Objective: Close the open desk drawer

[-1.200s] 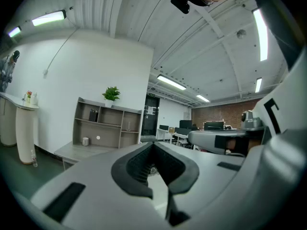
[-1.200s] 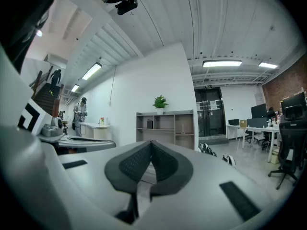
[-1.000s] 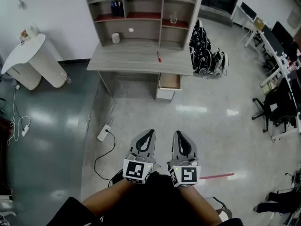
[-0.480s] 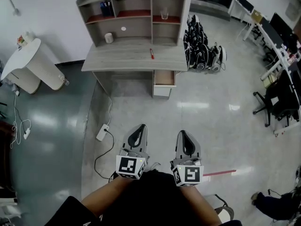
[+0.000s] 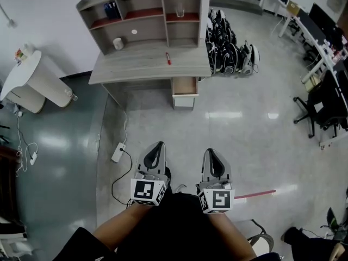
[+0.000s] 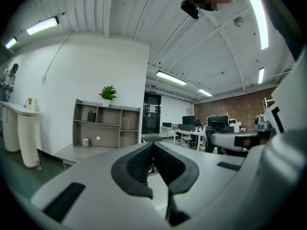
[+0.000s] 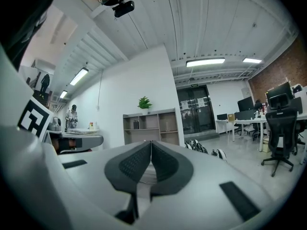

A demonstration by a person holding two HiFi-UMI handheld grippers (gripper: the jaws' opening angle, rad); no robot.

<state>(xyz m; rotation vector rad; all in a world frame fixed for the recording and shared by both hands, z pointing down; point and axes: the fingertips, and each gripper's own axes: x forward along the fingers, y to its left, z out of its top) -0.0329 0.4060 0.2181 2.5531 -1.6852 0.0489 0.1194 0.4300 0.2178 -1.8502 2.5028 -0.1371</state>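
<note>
A grey wooden desk [image 5: 147, 64] with a shelf hutch stands against the far wall. Its small drawer [image 5: 184, 86] at the right end is pulled out, the wooden inside showing above a white front. A red marker [image 5: 168, 58] lies on the desktop. Far short of the desk, both grippers are held side by side over the floor, pointing toward it. My left gripper [image 5: 157, 146] is shut and holds nothing. My right gripper [image 5: 212, 154] is likewise shut and empty. The desk's hutch [image 6: 106, 127] shows small and distant past the left jaws, and the same hutch [image 7: 151, 127] past the right jaws.
A power strip [image 5: 117, 153] with a black cable lies on the floor left of the grippers. Black bags [image 5: 228, 42] are heaped right of the desk. A white round-ended counter [image 5: 32, 78] stands at far left. Office chairs [image 5: 318, 113] and desks line the right side. Red tape [image 5: 255, 193] marks the floor.
The view has shifted: the desk and drawer now sit higher and further left in the head view. Both grippers stay shut, the left drifting slightly leftward.
</note>
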